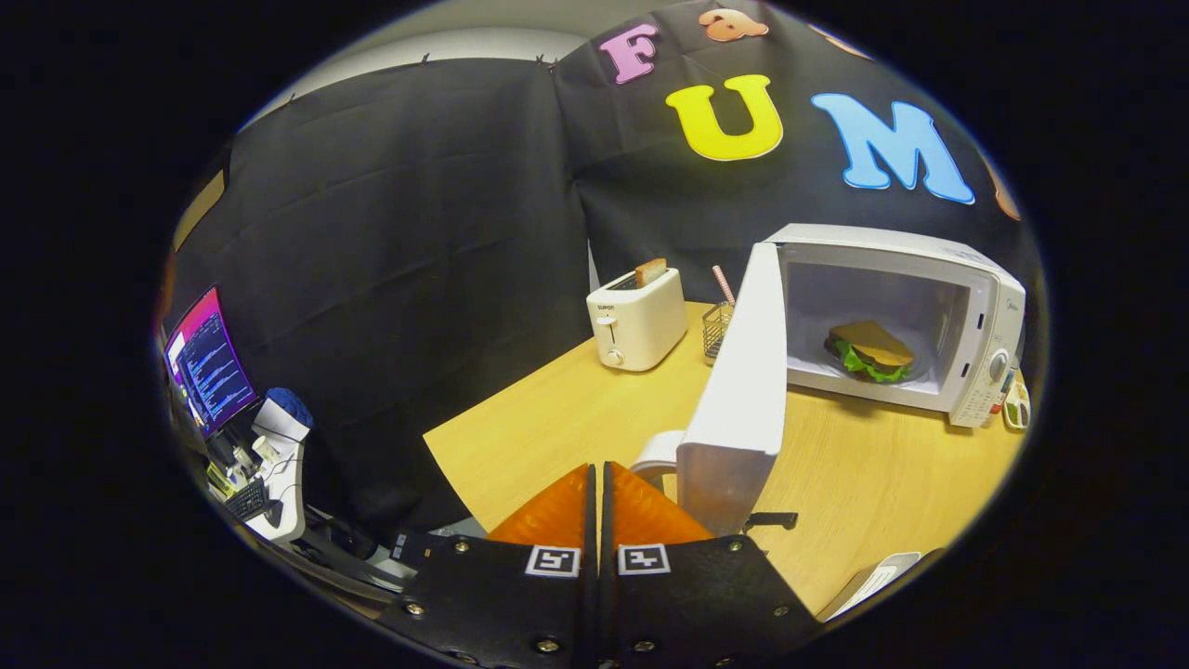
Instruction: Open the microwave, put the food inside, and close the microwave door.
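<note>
Down at the near edge of the table [557, 418], the gripper [600, 483] has its two fingers pressed together, closed on nothing. Just ahead of the fingers and a bit to the right is the microwave door [743, 372], swung wide open and seen edge-on, with its near end close to the fingertips. A white cup [658, 455] peeks out beside the bottom of the door. Beyond the door sits the white microwave [929, 279] with its inside showing. The sandwich [870, 351] lies inside it, on the floor of the oven. Left of the microwave, behind the door, is a small wire basket [716, 328] with a striped straw [723, 284]. Farther left stands a white toaster [636, 319] with a slice of toast [650, 271] sticking up. Far off to the left, past the table, a lit screen [209, 364] glows.
</note>
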Demonstrator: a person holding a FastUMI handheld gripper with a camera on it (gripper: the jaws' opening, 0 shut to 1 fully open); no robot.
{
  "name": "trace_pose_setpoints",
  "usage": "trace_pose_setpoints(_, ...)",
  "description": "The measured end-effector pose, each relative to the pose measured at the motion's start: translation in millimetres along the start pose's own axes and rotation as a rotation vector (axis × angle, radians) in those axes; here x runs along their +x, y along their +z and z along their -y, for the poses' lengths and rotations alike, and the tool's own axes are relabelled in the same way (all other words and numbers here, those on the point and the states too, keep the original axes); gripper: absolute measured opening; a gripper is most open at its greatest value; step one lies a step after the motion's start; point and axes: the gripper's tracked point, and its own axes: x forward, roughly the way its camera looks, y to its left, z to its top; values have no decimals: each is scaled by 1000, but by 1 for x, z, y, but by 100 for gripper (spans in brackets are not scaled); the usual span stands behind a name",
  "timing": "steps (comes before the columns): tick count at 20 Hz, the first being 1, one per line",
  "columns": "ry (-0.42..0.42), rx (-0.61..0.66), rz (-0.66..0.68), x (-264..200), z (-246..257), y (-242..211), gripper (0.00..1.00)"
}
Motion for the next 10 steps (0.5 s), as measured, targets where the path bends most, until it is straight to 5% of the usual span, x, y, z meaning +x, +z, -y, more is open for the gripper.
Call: trace_pose_setpoints(10,-153,57,7,-34,78,-2,1)
